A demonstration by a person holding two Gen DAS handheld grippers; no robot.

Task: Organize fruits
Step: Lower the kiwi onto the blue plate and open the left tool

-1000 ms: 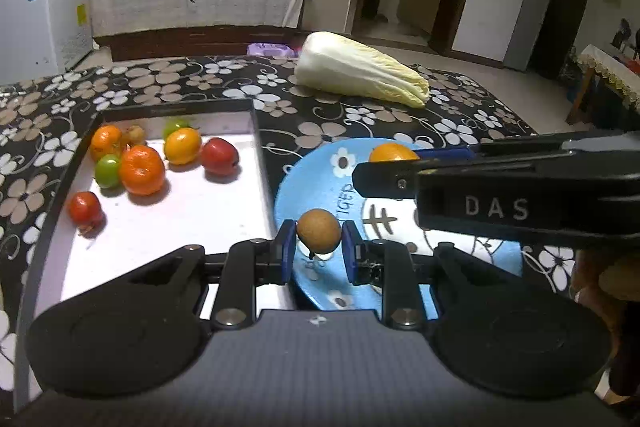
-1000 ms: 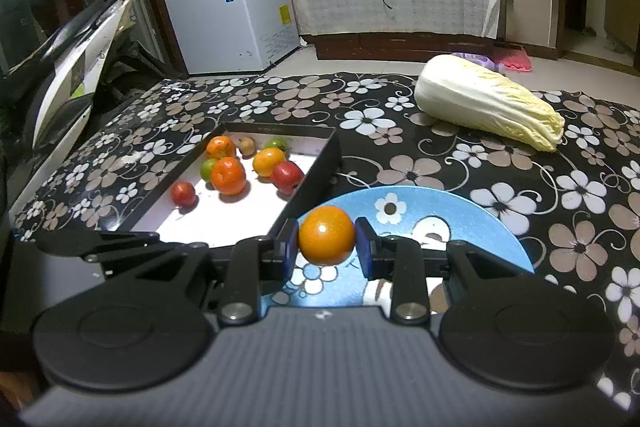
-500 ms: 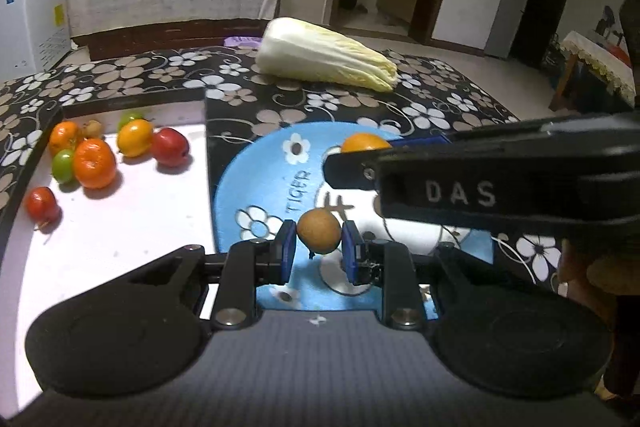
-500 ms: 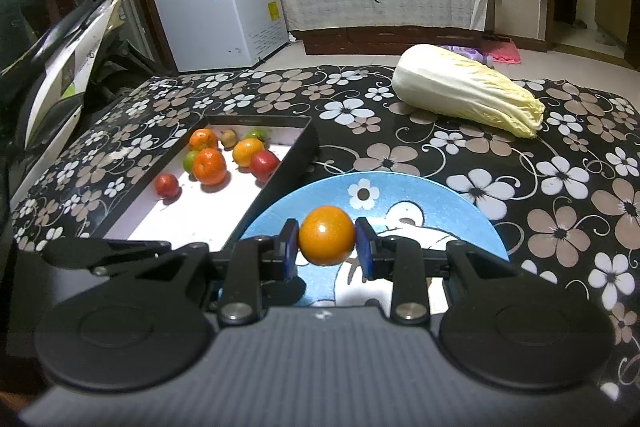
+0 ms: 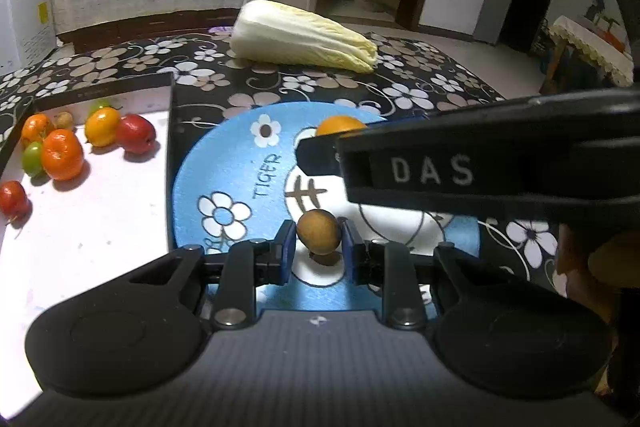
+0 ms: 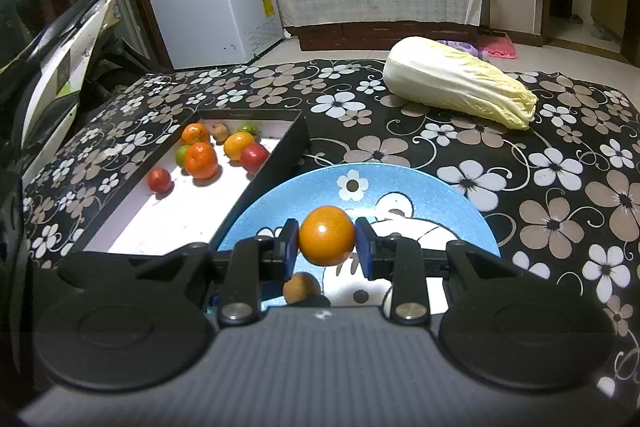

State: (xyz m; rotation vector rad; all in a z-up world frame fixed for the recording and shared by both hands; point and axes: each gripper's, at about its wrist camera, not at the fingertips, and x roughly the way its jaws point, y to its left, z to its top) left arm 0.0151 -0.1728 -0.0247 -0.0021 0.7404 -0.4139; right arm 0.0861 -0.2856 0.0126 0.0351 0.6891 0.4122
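Note:
My left gripper [image 5: 319,251] is shut on a small brown fruit [image 5: 319,231] and holds it low over the blue plate [image 5: 224,171]. My right gripper [image 6: 327,247] is shut on an orange fruit [image 6: 327,235] above the same blue plate [image 6: 420,187]. The orange fruit also shows in the left wrist view [image 5: 340,125], with the right gripper's body crossing in front. The brown fruit shows below the right gripper [image 6: 301,288]. A black-rimmed white tray [image 5: 100,219] to the left holds several fruits, orange, red and green.
A napa cabbage [image 6: 456,85] lies on the floral tablecloth [image 6: 560,187] behind the plate. The tray's right wall [image 6: 276,167] stands close beside the plate. A white freezer [image 6: 216,11] and a sideboard stand beyond the table.
Both grippers have moved right from the tray's edge to over the plate, each still holding its fruit. The left gripper has come lower over the plate.

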